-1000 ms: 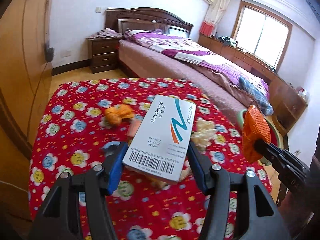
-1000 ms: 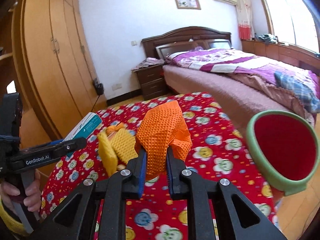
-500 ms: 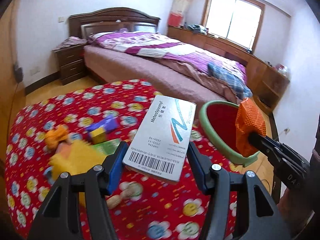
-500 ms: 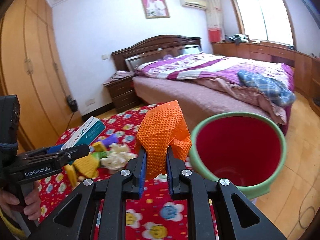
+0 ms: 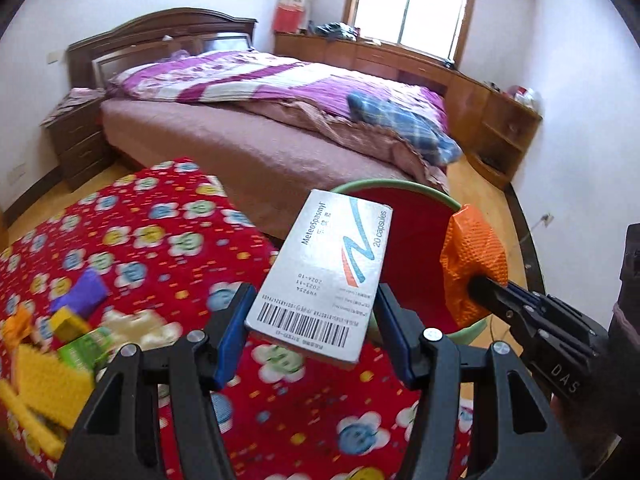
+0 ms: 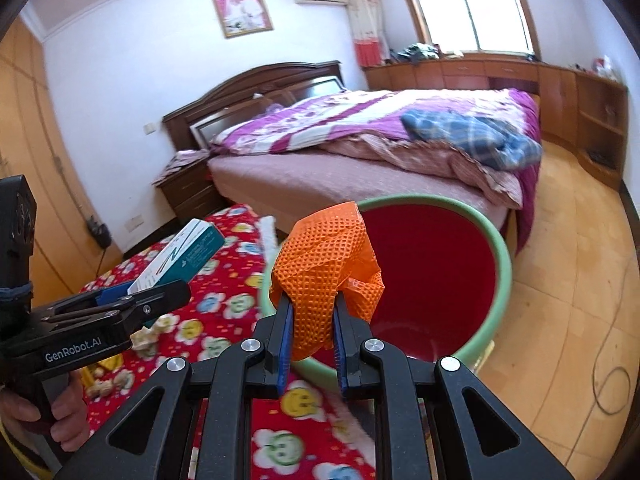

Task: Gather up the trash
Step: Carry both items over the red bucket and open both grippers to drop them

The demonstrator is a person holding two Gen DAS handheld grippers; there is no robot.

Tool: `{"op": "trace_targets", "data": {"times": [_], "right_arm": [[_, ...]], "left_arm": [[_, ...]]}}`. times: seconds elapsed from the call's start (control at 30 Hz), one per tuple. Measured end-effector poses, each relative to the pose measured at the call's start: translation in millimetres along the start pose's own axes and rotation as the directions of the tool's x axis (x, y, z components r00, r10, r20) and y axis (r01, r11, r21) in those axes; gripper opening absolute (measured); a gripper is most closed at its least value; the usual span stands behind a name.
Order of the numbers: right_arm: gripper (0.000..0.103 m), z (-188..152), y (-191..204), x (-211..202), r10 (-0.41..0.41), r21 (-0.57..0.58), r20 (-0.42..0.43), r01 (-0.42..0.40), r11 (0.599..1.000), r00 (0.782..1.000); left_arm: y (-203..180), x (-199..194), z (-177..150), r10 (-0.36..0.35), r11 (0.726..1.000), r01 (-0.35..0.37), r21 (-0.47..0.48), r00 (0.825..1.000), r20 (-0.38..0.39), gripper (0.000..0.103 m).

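My left gripper (image 5: 312, 320) is shut on a white medicine box (image 5: 324, 276) with a barcode, held over the table's right edge next to the bin. My right gripper (image 6: 310, 312) is shut on a crumpled orange mesh (image 6: 326, 264), which hangs just over the near rim of the red bin with a green rim (image 6: 504, 256). In the left wrist view the orange mesh (image 5: 472, 264) and the right gripper (image 5: 484, 286) sit to the right, in front of the bin (image 5: 420, 216). The medicine box (image 6: 184, 256) also shows at the left of the right wrist view.
A table with a red flowered cloth (image 5: 160, 240) carries yellow mesh (image 5: 44, 384), a purple block (image 5: 82, 292), crumpled paper (image 5: 136, 328) and other scraps at its left. A bed (image 6: 360, 160) stands behind the bin. A cable (image 6: 608, 384) lies on the wooden floor.
Both grippers have swung to the right, away from the table's middle toward the bin, each still holding its item. The bin now lies directly ahead of both.
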State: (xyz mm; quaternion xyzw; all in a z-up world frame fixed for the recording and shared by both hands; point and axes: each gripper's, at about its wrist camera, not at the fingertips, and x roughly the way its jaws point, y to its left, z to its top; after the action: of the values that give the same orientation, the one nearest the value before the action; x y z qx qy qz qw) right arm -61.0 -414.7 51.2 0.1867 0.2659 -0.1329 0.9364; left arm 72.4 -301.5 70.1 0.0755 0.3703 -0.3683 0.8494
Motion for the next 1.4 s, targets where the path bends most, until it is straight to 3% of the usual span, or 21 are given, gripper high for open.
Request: {"op": "trace_targets", "data": {"times": [0.4, 0.67, 0.77, 1.13, 1.4], "right_arm": [[0.02, -7, -49, 16, -0.059, 0.1, -0.029, 0.061, 0.993, 0.998], [0.03, -7, -61, 20, -0.066, 0.138, -0.028, 0.069, 0.988, 0.997], [0.038, -8, -60, 20, -0.062, 0.143, -0.021, 0.064, 0.988, 0.998], [0.038, -6, -49, 8, -0.045, 0.135, -0.004, 0.045, 0.99, 0.999], [0.039, -8, -29, -5, -0.011, 0.106, 0.009, 0.01, 0.994, 1.0]], "left_arm": [[-35, 58, 9, -0.053, 0.996, 0.058, 0.067, 0.996, -0.075, 0.06], [-42, 68, 8, -0.069, 0.993, 0.077, 0.089, 0.994, -0.081, 0.06], [-41, 67, 7, -0.07, 0.994, 0.076, 0.074, 0.994, -0.082, 0.06], [-26, 42, 0, -0.055, 0.998, 0.056, 0.013, 0.995, -0.081, 0.06], [-5, 15, -14, -0.007, 0.999, 0.003, -0.045, 0.997, -0.082, 0.061]]}}
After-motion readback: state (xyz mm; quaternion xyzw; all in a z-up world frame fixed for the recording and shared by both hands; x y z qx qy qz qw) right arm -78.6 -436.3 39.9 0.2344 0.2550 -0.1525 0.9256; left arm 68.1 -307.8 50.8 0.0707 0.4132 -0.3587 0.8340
